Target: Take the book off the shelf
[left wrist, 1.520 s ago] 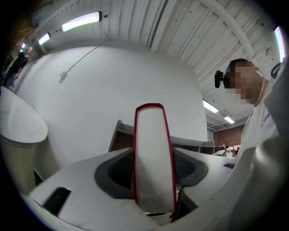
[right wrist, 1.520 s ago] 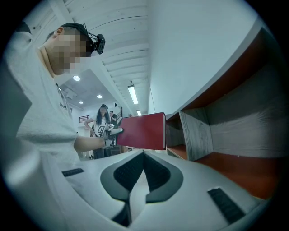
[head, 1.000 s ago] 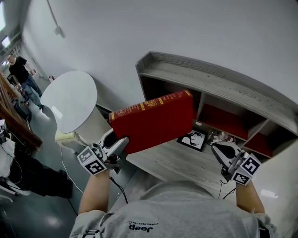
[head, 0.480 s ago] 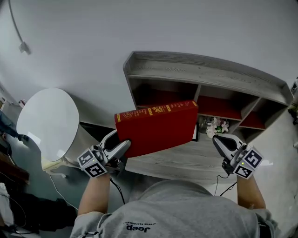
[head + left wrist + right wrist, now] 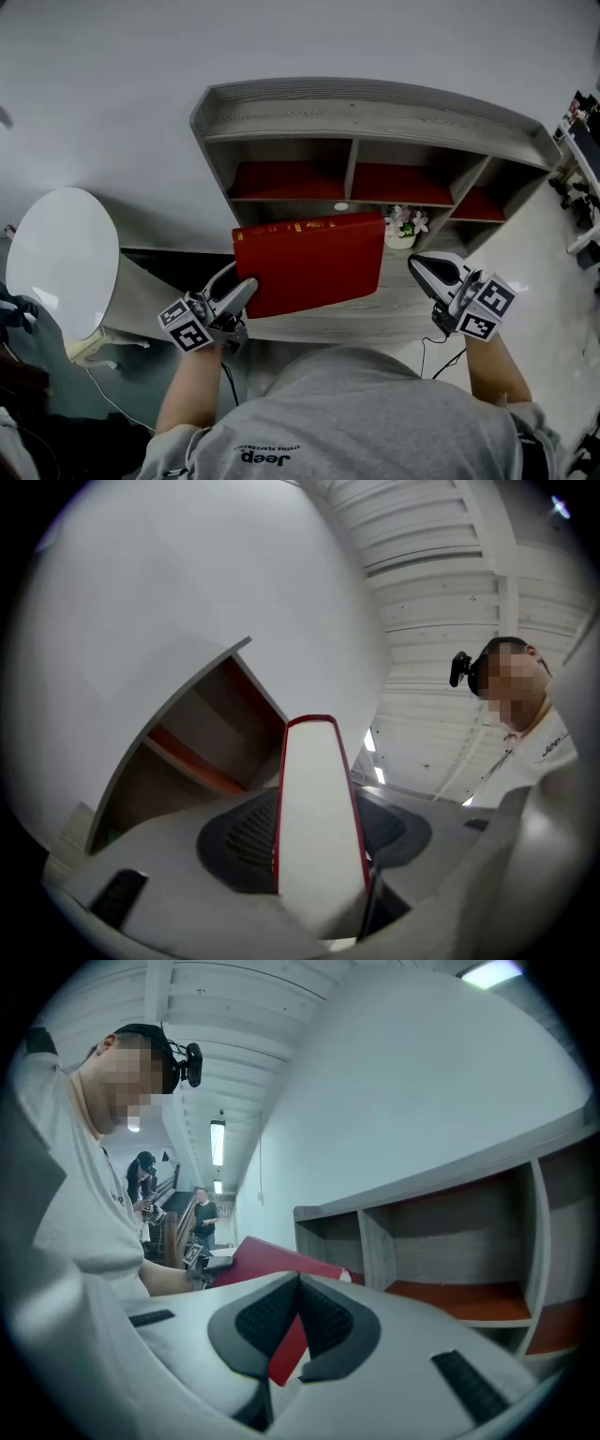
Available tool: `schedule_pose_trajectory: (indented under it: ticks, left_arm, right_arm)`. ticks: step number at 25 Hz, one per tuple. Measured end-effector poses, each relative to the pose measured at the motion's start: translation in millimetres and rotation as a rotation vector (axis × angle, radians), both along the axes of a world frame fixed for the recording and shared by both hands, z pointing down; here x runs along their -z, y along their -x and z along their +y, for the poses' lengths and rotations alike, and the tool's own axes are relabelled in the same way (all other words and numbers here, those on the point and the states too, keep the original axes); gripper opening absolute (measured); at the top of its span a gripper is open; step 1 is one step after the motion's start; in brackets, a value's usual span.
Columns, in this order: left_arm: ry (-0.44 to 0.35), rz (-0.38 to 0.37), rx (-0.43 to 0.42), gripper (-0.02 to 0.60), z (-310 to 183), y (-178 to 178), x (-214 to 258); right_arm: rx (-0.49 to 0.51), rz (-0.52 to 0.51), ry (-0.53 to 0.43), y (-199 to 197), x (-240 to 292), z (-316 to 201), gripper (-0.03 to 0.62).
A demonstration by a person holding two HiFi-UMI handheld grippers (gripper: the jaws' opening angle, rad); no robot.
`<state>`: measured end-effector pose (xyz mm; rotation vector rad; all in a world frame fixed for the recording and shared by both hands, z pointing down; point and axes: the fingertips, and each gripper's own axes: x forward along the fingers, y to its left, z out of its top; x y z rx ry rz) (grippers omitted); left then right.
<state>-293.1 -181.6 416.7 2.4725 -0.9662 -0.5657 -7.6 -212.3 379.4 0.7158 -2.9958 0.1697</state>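
The plain white wall (image 5: 281, 37) fills the top of your head view. Against it stands the long grey wood-grain shelf unit (image 5: 375, 94), with a raised rim along its top. Under that rim runs a row of open compartments with red floors, and all three that you can see hold nothing.

To your left is a round white tabletop (image 5: 56, 258), well apart from the shelf. Below the compartments a grey wood-grain board (image 5: 394, 314) runs across in front of you.

The red hardcover book (image 5: 309, 262) is out of the compartments. It sits in front of the unit, over the board, with its long edge running left to right and slightly tilted. Its spine, with gold lettering, faces up toward the compartments. You cannot tell from these views whether its far end touches the board.

Your left gripper (image 5: 239, 286) is clamped on the book's lower left corner. In the left gripper view the pale page edge stands upright between the two dark pads, with a red cover against each.

Your right gripper (image 5: 419, 265) is just beside the book's right end and apart from it. Its jaws are together, their tips meeting with nothing between them.

A small pot of pink and white flowers (image 5: 405, 225) stands at the back of the board, just past the book's upper right corner.
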Motion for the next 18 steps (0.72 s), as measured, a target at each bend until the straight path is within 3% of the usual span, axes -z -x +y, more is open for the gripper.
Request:
schedule_pose_trajectory:
  ticks: [10, 18]
  left_arm:
    - [0.176, 0.039, 0.004, 0.264, -17.3, -88.4, -66.4]
    - [0.287, 0.061, -0.023, 0.264, -31.8, -124.5, -117.9]
  right_arm:
    - [-0.005, -0.002, 0.05, -81.3, -22.6, -22.2, 0.001]
    - [-0.047, 0.003, 0.088, -115.0, -48.4, -32.9, 0.002]
